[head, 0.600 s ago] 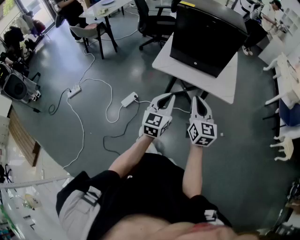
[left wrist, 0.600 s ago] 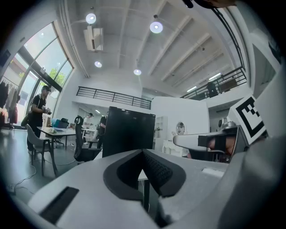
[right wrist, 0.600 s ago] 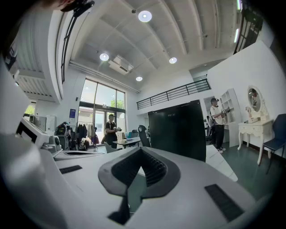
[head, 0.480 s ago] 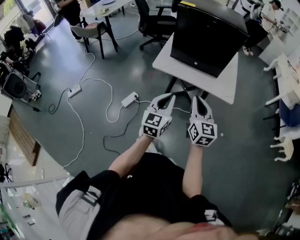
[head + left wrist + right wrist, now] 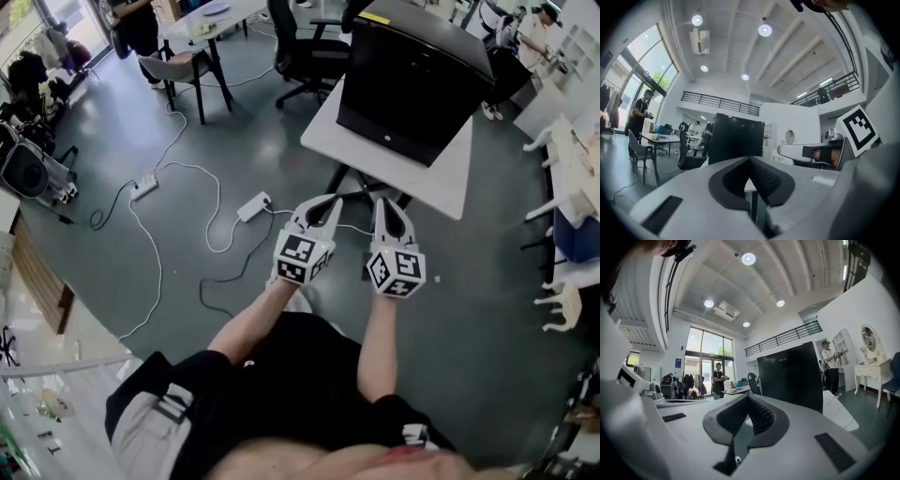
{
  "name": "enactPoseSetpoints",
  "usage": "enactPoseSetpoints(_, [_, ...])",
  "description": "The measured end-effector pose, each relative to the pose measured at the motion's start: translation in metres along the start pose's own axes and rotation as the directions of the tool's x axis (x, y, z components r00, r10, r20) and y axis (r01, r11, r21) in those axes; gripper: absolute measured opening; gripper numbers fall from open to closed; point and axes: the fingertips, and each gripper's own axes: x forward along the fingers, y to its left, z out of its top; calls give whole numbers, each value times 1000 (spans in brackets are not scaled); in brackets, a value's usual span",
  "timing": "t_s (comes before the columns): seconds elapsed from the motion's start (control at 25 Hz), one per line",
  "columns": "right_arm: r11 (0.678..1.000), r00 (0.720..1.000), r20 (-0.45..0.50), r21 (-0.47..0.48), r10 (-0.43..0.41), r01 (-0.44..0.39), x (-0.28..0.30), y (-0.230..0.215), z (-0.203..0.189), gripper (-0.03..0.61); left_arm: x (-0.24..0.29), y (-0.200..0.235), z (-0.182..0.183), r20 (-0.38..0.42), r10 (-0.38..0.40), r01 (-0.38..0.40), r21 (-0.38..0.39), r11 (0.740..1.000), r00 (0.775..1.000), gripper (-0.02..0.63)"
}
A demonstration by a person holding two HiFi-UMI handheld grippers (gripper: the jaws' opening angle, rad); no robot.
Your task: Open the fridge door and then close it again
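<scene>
A small black fridge [image 5: 412, 84] stands with its door closed on a white table [image 5: 450, 173] ahead of me. The left gripper view shows the fridge [image 5: 736, 138] straight ahead, and in the right gripper view the fridge [image 5: 792, 376] is slightly to the right. My left gripper [image 5: 330, 200] and right gripper [image 5: 386, 202] are held side by side, level, short of the table's near edge and pointing at it. Both are shut with nothing between the jaws, as the left gripper [image 5: 750, 160] and right gripper [image 5: 747, 397] show in their own views.
White cables and power strips [image 5: 254, 205] lie on the grey floor to the left. A black office chair [image 5: 305, 47] and a desk with a grey chair [image 5: 178, 66] stand beyond. People stand at the far left and far right. White furniture [image 5: 572, 178] lines the right side.
The head view has shifted a little, so the table and fridge sit slightly lower and nearer. Both grippers keep their side-by-side pose, still shut.
</scene>
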Motion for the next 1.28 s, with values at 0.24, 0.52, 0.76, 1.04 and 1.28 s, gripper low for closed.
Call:
enactPoseSetpoints(0.24, [999, 999, -21, -6, 32, -33, 30, 6, -9, -5, 15, 26, -2, -8, 4, -4, -4, 1000, 1000, -2])
enactPoseSetpoints(0.52, [1000, 999, -39, -27, 9, -10, 105, -10, -2, -5, 71, 83, 11, 13, -14, 15, -65, 998, 1000, -2])
enactPoseSetpoints(0.76, [999, 998, -50, -16, -44, 43, 192, -38, -8, -5, 145, 145, 20, 10, -80, 80, -83, 993, 997, -2])
enactPoseSetpoints(1.04, [995, 996, -26, -34, -90, 90, 287, -39, 4, -5, 214, 209, 32, -27, -174, 172, -68, 983, 984, -2])
enactPoseSetpoints(1.28, [986, 987, -21, -45, -162, 161, 303, -67, 11, -5, 252, 217, 44, -21, -219, 217, -64, 974, 975, -2])
